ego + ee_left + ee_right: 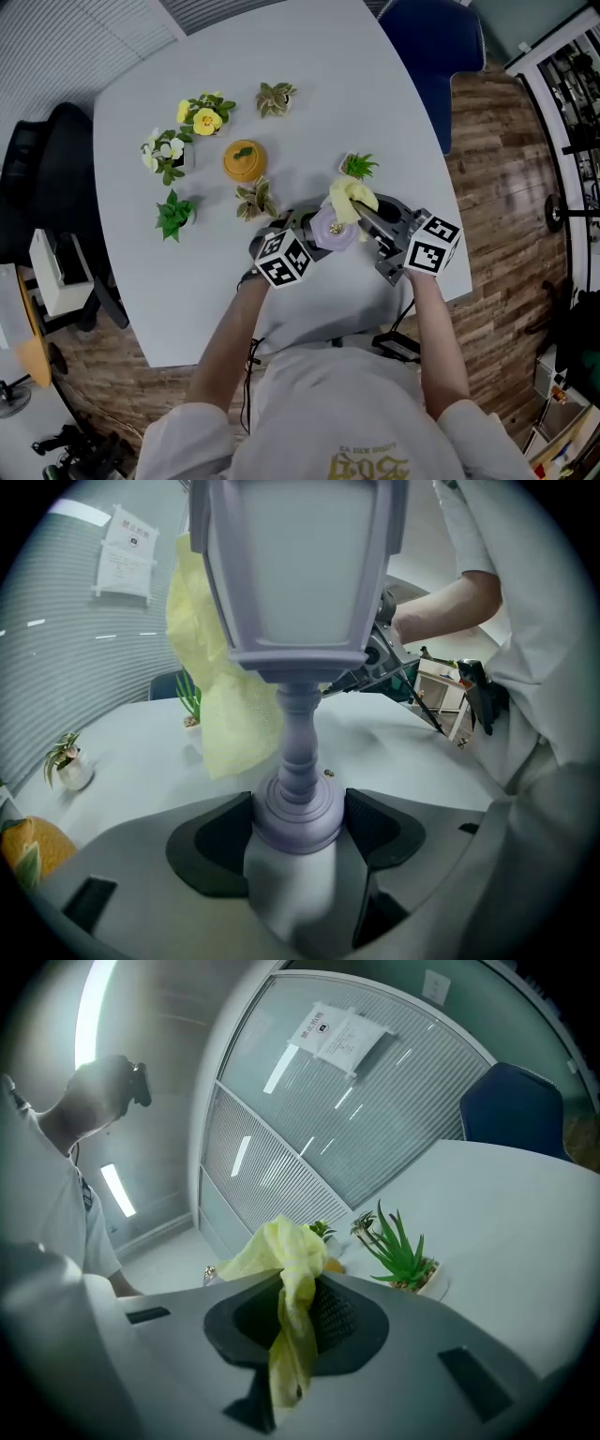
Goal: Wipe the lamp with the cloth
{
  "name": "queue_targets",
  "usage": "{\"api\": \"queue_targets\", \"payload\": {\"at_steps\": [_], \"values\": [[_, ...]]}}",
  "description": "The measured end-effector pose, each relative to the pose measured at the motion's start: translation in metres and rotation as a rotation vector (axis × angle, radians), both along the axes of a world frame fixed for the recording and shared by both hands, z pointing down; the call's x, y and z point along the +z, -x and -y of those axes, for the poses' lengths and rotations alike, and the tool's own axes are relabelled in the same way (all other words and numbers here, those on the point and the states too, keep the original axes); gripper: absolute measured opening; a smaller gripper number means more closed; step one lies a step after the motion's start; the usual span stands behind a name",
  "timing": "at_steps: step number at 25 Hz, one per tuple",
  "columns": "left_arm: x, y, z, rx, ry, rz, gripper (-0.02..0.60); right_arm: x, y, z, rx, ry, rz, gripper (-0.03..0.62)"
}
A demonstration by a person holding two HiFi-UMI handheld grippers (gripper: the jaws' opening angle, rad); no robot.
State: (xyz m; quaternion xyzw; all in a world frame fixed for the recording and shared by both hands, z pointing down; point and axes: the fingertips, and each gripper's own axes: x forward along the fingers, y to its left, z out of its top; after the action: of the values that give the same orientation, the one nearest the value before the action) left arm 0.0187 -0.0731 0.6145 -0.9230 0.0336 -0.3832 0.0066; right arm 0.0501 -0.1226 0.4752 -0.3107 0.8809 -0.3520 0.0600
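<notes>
L gripper [300, 829]: jaws closed narrow on the round base of the lilac lantern lamp [300, 583], pads on both sides of the foot. Stem runs up from the jaws and the lantern head is at the top, so the lamp's long axis is roughly upright, crosswise to the jaw line. Can't tell if the base rests on the table [309, 84] or is lifted.

R gripper [295, 1321]: jaws pinched tight on the yellow cloth [286, 1255], w/ a bunch sticking out front and a tail hanging below.

Key relation: in the L gripper view the cloth [220, 696] sits against the lantern head's left/far side, looks touching. In the head view the R gripper [375, 220] comes in from the person's right and the cloth [349, 199] is over the lamp [335, 228] top. So R does the wiping and L [305, 234] only steadies. Prob next stroke = down or around the head, along the upright axis.

Small spiky succulent [398, 1251] is just beyond the cloth, near enough to clip on a wide swing.
</notes>
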Motion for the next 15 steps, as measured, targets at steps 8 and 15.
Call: {"api": "queue_targets", "payload": {"at_steps": [8, 15], "values": [[0.000, 0.000, 0.000, 0.001, 0.001, 0.001, 0.316, 0.001, 0.004, 0.008, -0.022, 0.002, 0.019, 0.057], [0.000, -0.001, 0.001, -0.001, 0.001, 0.001, 0.318, 0.004, 0.009, 0.012, -0.038, 0.018, 0.035, 0.057]]}}
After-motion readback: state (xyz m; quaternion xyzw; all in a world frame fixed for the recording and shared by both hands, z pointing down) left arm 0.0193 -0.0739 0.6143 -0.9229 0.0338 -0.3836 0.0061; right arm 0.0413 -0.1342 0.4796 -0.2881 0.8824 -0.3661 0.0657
